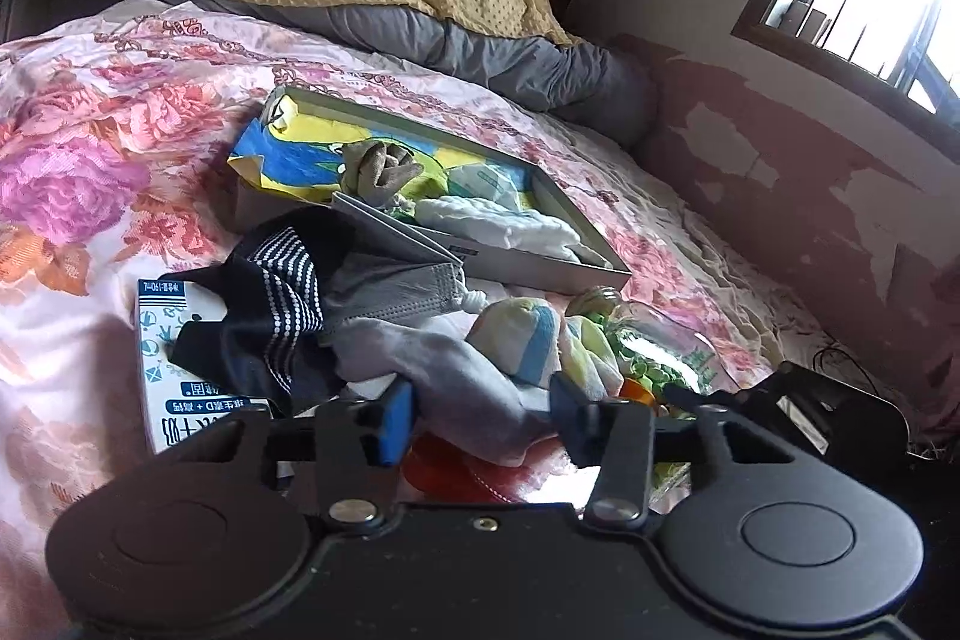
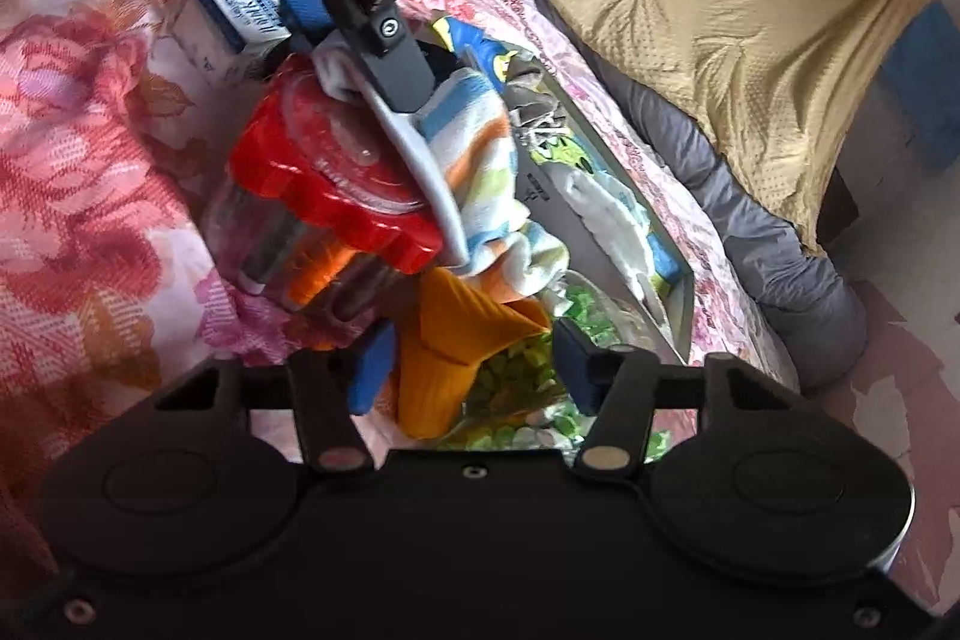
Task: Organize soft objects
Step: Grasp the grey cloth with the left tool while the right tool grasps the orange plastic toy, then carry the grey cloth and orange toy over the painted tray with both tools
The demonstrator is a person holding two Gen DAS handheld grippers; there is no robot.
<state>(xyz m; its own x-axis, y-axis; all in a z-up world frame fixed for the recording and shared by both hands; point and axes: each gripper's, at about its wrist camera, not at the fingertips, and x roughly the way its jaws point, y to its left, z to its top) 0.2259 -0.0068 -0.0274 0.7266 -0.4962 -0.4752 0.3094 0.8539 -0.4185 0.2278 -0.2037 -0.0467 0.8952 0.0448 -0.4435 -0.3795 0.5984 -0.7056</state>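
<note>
left gripper (image 1: 480, 409): jaws half spread around a grey sock (image 1: 456, 388) on the bed (image 1: 72, 172); pad contact cannot be confirmed. the sock's long axis runs forward and left, away from the jaws. right gripper (image 2: 468, 370): jaws half spread around an orange sock (image 2: 444, 358), long axis pointing away; grip likewise unconfirmed. the shallow box (image 1: 558, 274) lies beyond both, nearer the left gripper.

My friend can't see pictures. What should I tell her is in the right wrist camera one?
The right gripper has an orange sock between its fingers, on a flowery bedspread. Just beyond, the left gripper reaches over a jar with a red lid into a striped cloth, with a shallow box of folded cloths behind.
</note>
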